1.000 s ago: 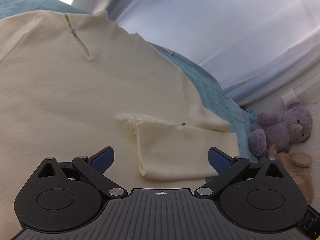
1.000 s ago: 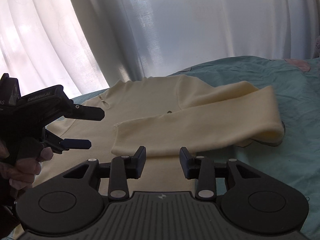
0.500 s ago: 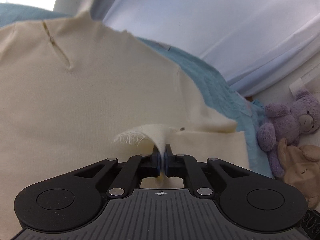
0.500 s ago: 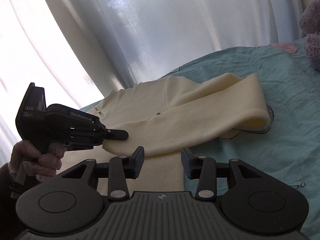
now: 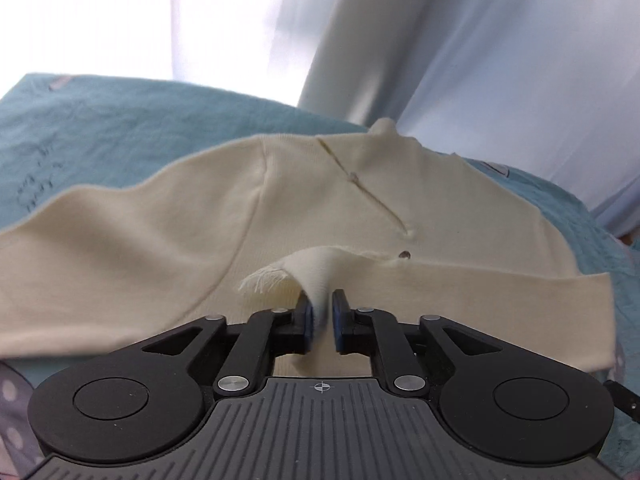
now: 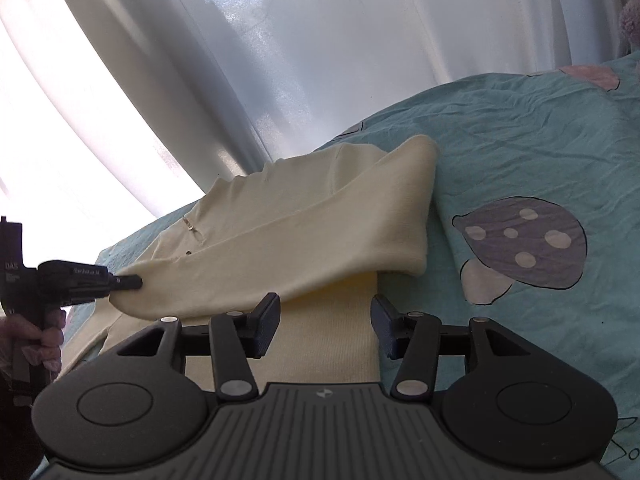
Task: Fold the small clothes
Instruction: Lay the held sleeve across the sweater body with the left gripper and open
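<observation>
Cream sweater (image 5: 168,240) spread on teal mushroom-print bedsheet (image 6: 540,168), left gripper (image 5: 320,322) pinched tight on frayed sleeve cuff (image 5: 296,276) lifted over sweater chest, right gripper (image 6: 325,326) spread wide, holding nothing, above sweater hem, white curtain (image 6: 320,40) behind

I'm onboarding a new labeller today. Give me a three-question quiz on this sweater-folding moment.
1. True or false: the left tool is shut on the frayed cuff of the cream sweater.
2. The right tool is: A) gripping the sleeve, B) open and holding nothing, C) out of view.
3. Fill in: the bedsheet beside the sweater shows a printed ____.

Key: 1 true; 2 B; 3 mushroom.
</observation>
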{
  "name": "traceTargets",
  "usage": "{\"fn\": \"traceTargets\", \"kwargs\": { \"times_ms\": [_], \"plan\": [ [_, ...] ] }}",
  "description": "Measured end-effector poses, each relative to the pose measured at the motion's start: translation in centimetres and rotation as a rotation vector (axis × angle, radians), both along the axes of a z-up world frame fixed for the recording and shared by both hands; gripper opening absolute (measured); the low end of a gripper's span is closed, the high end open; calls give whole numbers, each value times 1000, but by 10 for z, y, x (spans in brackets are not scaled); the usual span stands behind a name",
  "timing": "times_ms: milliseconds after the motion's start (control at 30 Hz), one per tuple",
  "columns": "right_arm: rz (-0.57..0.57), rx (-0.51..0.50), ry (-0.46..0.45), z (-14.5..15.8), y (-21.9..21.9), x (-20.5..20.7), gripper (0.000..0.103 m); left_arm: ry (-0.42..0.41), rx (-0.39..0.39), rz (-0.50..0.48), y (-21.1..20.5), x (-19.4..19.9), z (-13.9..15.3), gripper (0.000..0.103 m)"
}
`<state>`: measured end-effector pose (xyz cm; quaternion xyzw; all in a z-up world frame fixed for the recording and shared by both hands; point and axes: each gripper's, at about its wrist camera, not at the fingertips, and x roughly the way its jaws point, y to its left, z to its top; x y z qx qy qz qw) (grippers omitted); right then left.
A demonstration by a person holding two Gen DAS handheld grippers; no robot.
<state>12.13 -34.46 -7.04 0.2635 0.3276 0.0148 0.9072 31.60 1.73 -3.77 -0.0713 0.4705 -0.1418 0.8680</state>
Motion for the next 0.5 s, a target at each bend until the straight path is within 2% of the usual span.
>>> {"fn": "traceTargets", "kwargs": {
  "times_ms": [33, 67, 100, 133, 167, 233, 367, 500],
  "plan": [
    [-4, 5, 5, -1, -1, 3, 50, 1, -32, 4, 3, 0, -4, 42],
    [-9, 14, 10, -2, -3, 7, 50, -6, -59, 8, 3, 0, -8, 48],
    [-15, 28, 14, -4, -4, 11, 50, -7, -75, 11, 3, 1, -11, 45],
    [-22, 43, 19, -5, -6, 14, 50, -2, -91, 12, 3, 3, -12, 34],
    [-29, 60, 23, -6, -7, 17, 50, 6, -100, 12, 1, 5, -13, 5],
    [-45, 85, 29, -7, -11, 21, 50, -8, -94, 41, 3, 7, -12, 6],
    [-73, 133, 40, -10, -15, 29, 50, -90, -97, 74, 18, 1, 6, 6],
    [-91, 148, 51, -13, -16, 36, 50, -136, -61, 111, 35, 6, 13, 6]
  ]
}}
